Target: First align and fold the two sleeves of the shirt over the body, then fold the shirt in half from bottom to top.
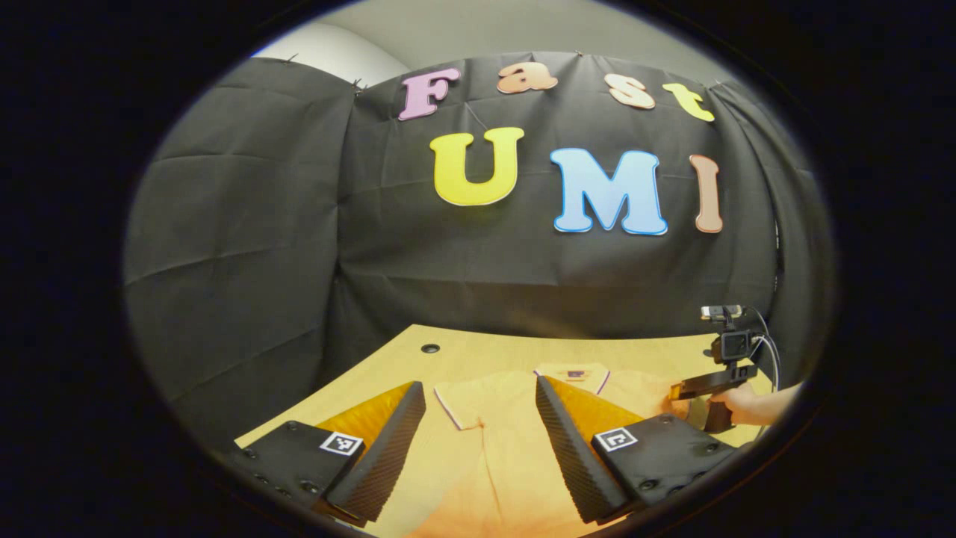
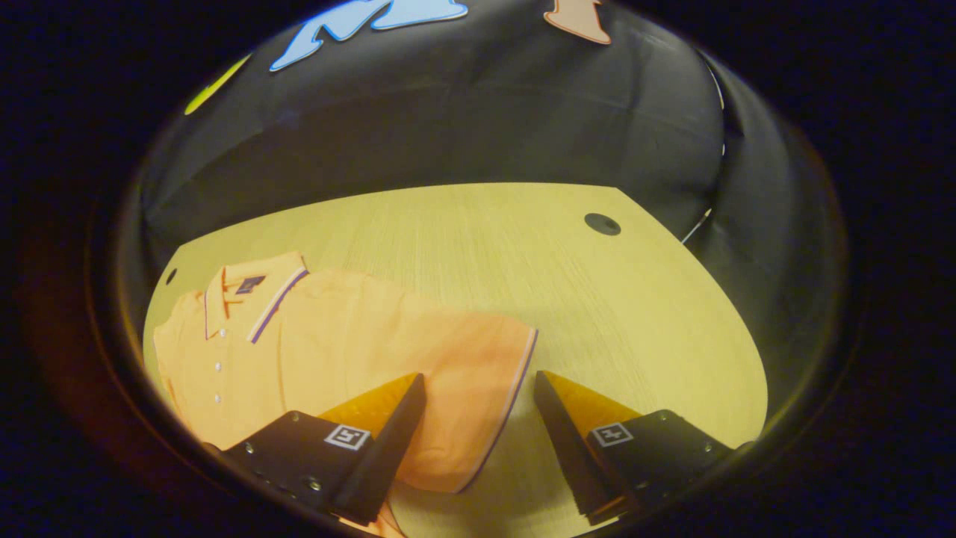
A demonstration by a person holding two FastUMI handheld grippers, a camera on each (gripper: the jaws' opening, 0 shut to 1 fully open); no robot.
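Observation:
An orange polo shirt (image 1: 493,433) lies flat on the wooden table (image 1: 485,345), its collar (image 1: 571,373) toward the far edge. My left gripper (image 1: 478,388) hovers open over the shirt, a short sleeve (image 1: 457,407) lying between its fingers. In the right gripper view the shirt (image 2: 336,336) spreads to the left, collar (image 2: 254,288) at far left. Its other sleeve (image 2: 478,373), with a striped cuff, lies between the fingers of my open right gripper (image 2: 478,388). The right gripper (image 1: 694,388) also shows in the left gripper view, held by a hand (image 1: 754,407) at the shirt's right side.
Bare tabletop (image 2: 523,254) stretches beyond and to the right of the shirt, with a round cable hole (image 2: 602,223) near its far corner. Another hole (image 1: 430,348) sits near the far left edge. Black cloth walls close in the table.

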